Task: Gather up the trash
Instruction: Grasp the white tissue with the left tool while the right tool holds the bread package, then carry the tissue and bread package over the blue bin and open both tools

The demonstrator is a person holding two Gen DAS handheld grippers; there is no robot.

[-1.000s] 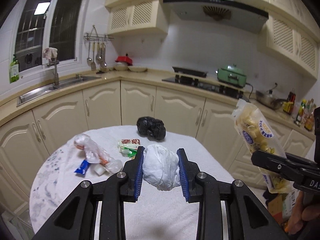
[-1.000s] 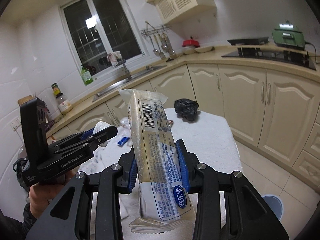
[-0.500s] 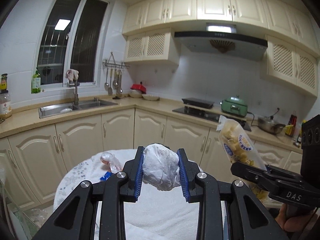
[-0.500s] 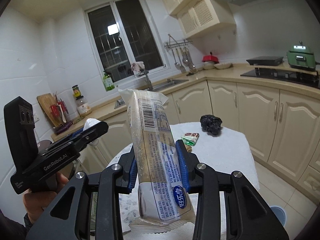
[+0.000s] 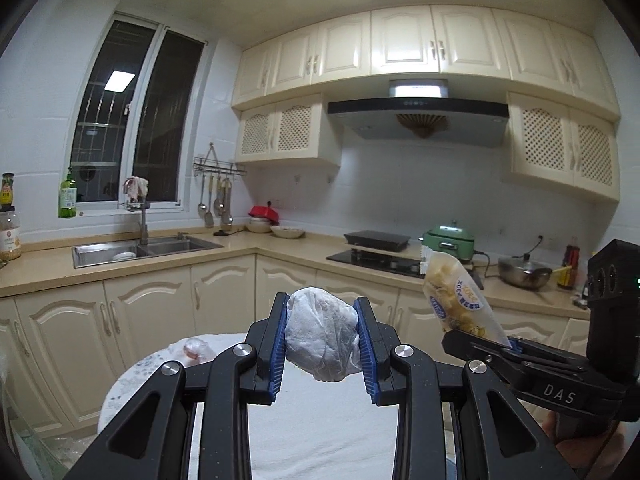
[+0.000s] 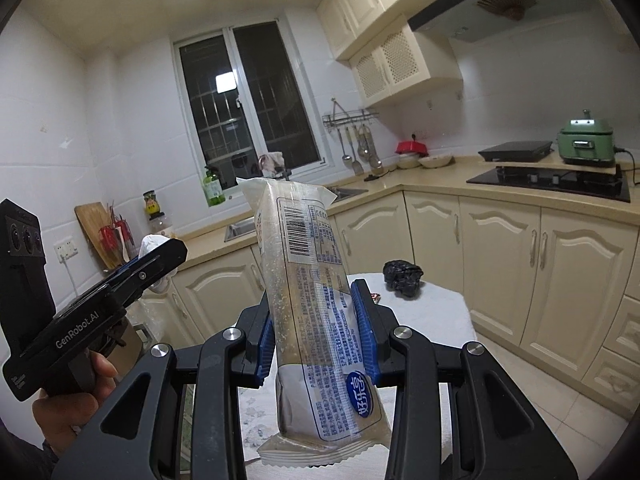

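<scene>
Left gripper [image 5: 322, 340]: raised over the bench, jaws closed on a wad [image 5: 322, 338]; blue pads press both its sides. In the right wrist view this gripper [image 6: 160, 258] shows at the left, with the wad [image 6: 150, 242] peeking above its fingers.
Wad: white crumpled paper or plastic, rounded, held clear of the bench with its lower end hanging free below the pads.
Right gripper [image 6: 316, 340]: jaws closed on a packet [image 6: 310, 304] at about mid-length. In the left wrist view it [image 5: 508, 346] stands at the right, with the packet [image 5: 456, 296] rising from it.
Packet: long clear snack wrapper with barcode and blue print, near upright, top leaning slightly left in the right wrist view; crimped bottom end hangs below the jaws, off the bench.
Bench [image 6: 436, 308]: round, white cloth cover; lies below both grippers.
Black lump [image 6: 402, 274]: crumpled dark item resting on the bench near its far edge, well apart from both grippers.
Clear wrapper [image 5: 194, 350]: crumpled, with a red patch, on the bench at the left edge in the left wrist view.
Small pack [image 6: 375, 297]: only a sliver shows beside the right jaw, on the bench; kind cannot be told.
Hand [image 6: 72, 396]: grips the left gripper's handle, lower left of the right wrist view.
</scene>
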